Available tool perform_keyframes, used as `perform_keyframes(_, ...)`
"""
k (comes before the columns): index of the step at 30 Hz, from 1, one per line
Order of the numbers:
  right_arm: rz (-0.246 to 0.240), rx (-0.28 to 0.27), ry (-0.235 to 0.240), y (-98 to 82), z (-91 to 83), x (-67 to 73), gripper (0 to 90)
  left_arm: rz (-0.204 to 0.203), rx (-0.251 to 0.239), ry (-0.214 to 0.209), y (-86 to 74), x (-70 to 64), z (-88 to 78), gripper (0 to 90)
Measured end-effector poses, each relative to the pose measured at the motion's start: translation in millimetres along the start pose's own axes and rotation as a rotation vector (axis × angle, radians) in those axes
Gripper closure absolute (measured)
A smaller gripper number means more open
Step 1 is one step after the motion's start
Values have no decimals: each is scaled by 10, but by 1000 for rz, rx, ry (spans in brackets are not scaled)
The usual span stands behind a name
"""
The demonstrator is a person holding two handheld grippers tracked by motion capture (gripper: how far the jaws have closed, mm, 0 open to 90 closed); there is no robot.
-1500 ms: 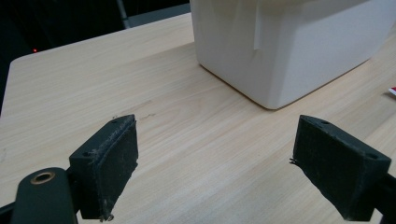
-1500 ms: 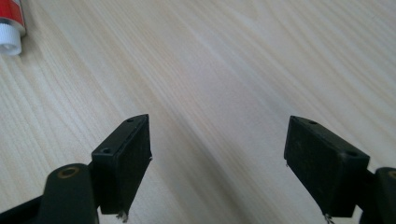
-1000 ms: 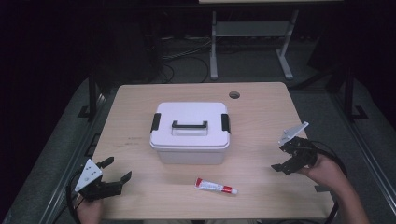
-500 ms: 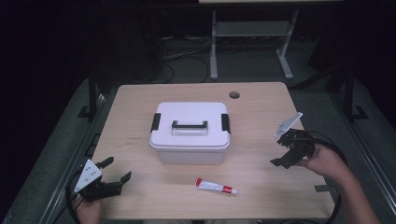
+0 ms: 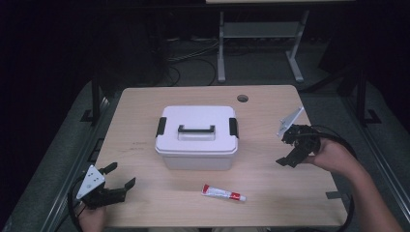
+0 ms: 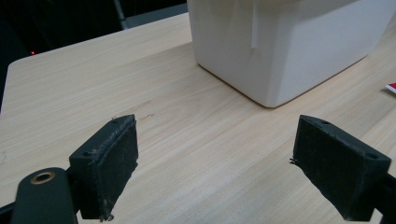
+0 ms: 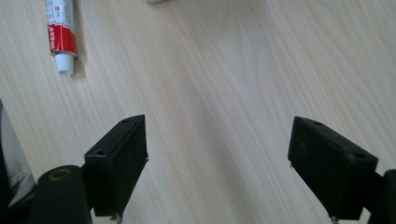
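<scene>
High view: tube before box, light, soft; grip mid-body. Both hand-held grippers, left and right, gape empty.

High view looks down on the whole table; both gripper views skim its wood closely, probably sharing the tube at upper left

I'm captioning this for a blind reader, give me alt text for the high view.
A white lidded box sits mid-table, a red-and-white tube lying in front of it. The left gripper and right gripper, both open, flank them, holding nothing.
</scene>
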State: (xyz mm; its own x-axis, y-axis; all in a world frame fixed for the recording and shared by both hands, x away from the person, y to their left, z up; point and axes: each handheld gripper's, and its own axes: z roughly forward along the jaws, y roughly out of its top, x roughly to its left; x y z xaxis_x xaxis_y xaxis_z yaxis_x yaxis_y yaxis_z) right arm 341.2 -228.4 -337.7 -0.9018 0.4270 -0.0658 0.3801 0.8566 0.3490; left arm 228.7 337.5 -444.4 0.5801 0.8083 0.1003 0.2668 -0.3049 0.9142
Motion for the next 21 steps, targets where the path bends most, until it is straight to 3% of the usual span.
perform_keyframes(21, -135, 52, 8, 711, -225, -7, 192, -5, -1, -3, -5, 35, 17, 135)
